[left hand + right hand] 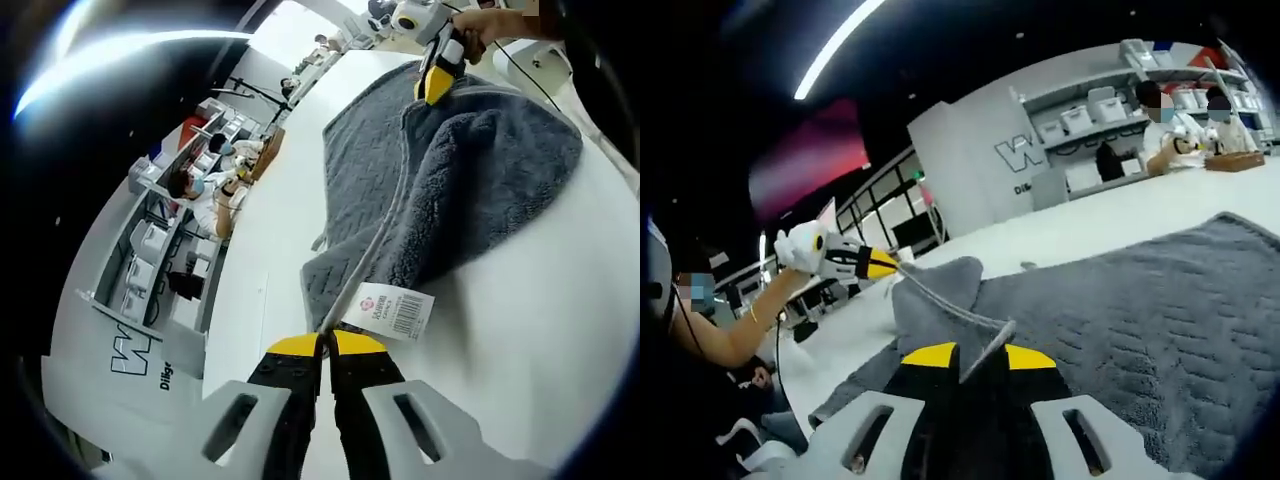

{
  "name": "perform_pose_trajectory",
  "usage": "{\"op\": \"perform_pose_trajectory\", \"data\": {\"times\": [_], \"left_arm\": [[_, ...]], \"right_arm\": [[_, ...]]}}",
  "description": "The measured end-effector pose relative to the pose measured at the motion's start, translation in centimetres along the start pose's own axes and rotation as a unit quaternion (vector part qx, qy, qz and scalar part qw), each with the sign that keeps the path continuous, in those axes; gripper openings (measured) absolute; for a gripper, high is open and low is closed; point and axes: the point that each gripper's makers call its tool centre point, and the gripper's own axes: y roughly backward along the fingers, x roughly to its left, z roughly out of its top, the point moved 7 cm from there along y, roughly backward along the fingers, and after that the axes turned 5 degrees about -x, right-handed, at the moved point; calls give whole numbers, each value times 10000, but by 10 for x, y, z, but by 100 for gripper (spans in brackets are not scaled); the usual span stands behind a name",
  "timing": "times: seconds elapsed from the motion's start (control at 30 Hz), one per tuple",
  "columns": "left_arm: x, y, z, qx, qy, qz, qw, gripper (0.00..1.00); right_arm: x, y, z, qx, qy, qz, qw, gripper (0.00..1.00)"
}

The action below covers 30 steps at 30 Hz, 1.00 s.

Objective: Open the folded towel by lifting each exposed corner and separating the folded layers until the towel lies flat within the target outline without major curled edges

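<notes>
A grey towel (470, 190) lies partly folded on the white table (540, 330), one layer bunched over another. My left gripper (326, 343) is shut on a lifted corner of its pale hem, right beside the white label (392, 310). My right gripper (436, 85), held by a hand, is shut on the far corner of that same edge. In the right gripper view my right gripper (977, 355) pinches the hem, with the towel (1160, 310) spreading flat to the right. The left gripper (880, 263) holds the other corner up, and the hem stretches between the two.
People (200, 190) sit at desks beyond the table's far side. Shelves with white boxes (1080, 120) line the wall behind them. A white partition with lettering (980, 170) stands at the back. Bare white table runs along both sides of the towel.
</notes>
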Motion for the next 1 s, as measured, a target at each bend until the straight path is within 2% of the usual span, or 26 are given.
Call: {"op": "perform_pose_trajectory", "data": {"times": [0.2,0.3,0.4,0.57,0.6,0.87,1.0], "left_arm": [[-3,4,-7,29,50,-3,10000,2],[-2,8,-12,74,81,59,9999,2],[0,13,-17,118,122,133,9998,2],[4,23,-28,173,247,274,9992,2],[4,26,-30,209,253,300,9990,2],[4,42,-46,456,222,421,9978,2],[5,51,-53,540,162,431,9975,2]], "right_arm": [[6,-1,-2,38,251,49,9997,0],[12,-1,5,-137,606,126,9980,0],[24,-2,12,-298,770,303,9961,0],[54,-10,19,-372,884,909,9912,0],[64,-13,20,-365,947,1116,9886,0],[104,-27,19,-359,970,1822,9778,0],[128,-34,18,-340,1009,2285,9677,0]]}}
